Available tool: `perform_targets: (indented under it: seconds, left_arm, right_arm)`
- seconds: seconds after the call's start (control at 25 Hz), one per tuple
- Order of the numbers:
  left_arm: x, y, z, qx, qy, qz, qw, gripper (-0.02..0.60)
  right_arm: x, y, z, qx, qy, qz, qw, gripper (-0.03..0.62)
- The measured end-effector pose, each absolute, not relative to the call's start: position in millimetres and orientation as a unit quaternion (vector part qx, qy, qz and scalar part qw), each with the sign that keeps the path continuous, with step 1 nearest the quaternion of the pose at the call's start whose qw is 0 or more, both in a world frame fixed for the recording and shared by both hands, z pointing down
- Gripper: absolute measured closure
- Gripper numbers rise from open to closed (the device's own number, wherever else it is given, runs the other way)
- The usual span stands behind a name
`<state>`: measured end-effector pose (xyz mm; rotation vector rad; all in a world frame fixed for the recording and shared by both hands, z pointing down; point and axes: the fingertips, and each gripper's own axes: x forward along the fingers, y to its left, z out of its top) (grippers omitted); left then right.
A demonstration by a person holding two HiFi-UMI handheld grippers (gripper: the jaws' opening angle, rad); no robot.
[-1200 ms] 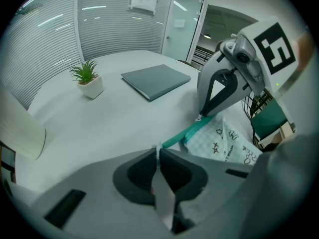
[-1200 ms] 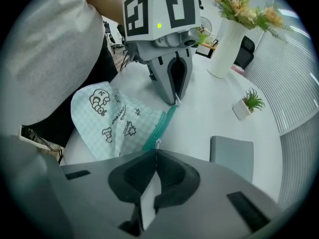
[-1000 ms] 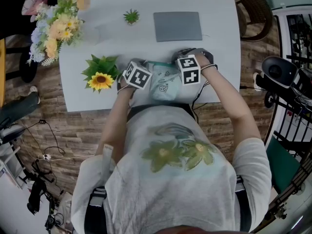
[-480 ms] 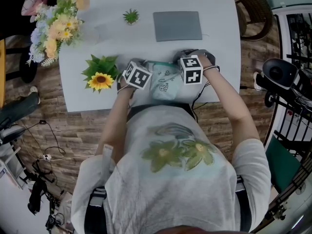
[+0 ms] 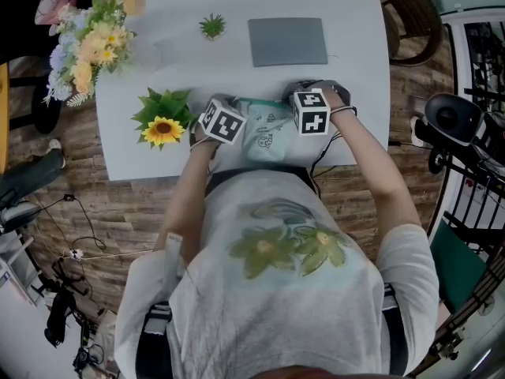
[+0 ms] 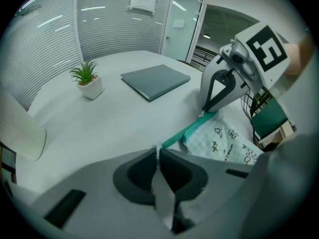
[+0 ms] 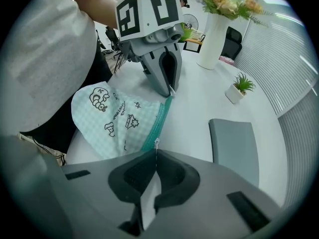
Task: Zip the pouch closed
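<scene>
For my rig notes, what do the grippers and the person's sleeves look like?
The left gripper and right gripper are grey, with dark jaw pads; each carries a white cube with black square markers. The person wears a pale short-sleeved T-shirt with a green flower print.

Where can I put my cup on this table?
Bare spots: the middle, between plant, notebook and pouch; also right of the notebook, to the table edge. Crowded: the near edge, where left gripper and right gripper pinch the pouch; the left side, with flowers and sunflower.
</scene>
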<state>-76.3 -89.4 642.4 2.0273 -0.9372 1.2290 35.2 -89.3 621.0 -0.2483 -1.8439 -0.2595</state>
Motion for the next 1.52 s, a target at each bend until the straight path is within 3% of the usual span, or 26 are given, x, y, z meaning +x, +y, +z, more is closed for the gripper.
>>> perform_targets:
  seconds: [1.52]
  left_arm:
    - [-76,-90,642,0.76,-0.354,0.46,0.292,0.554]
  right_arm:
    - [51,-88,620,-0.094,-0.799,-0.066,0.59,0.576]
